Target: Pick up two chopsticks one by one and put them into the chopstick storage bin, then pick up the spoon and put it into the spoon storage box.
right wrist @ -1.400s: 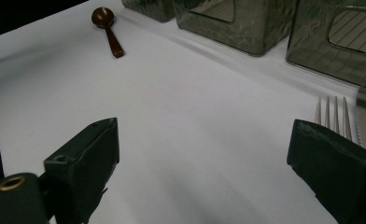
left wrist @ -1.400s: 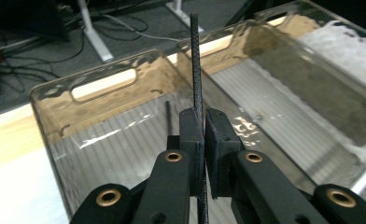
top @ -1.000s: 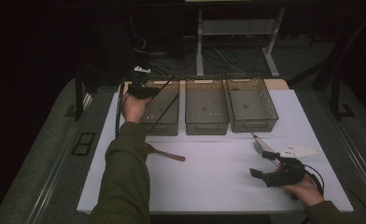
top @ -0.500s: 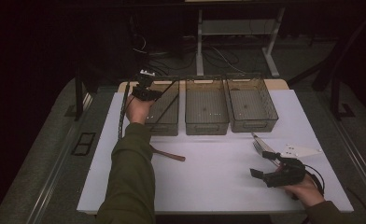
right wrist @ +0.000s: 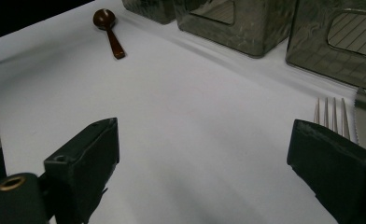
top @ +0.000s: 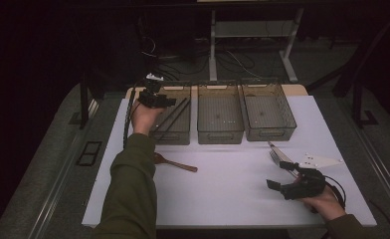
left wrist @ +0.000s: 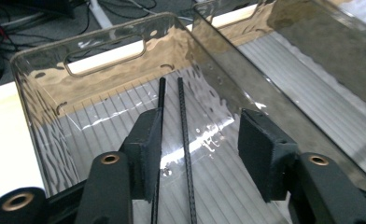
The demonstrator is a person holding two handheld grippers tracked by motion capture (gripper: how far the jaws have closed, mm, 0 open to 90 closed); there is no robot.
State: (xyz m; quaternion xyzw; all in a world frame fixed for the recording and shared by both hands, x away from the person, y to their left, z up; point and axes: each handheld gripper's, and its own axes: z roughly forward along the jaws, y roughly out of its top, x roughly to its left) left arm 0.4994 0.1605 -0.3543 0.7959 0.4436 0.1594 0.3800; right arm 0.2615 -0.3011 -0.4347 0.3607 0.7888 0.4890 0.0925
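Two thin black chopsticks (left wrist: 183, 140) now lie released inside the leftmost clear plastic bin (left wrist: 102, 56), between the left gripper (left wrist: 200, 154) jaws that have just been opening, so next it must lift out of this bin, while the right gripper (right wrist: 204, 168) waits wide open and empty.

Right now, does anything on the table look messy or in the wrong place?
Nothing looks spilled or broken. The two black chopsticks lie loose in the left bin, under the left gripper, whose jaws have just been opening. The wooden spoon, fork and knife lie outside the bins.

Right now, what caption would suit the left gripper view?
Left tongs, just opened, hang over two black chopsticks lying in the clear bin.
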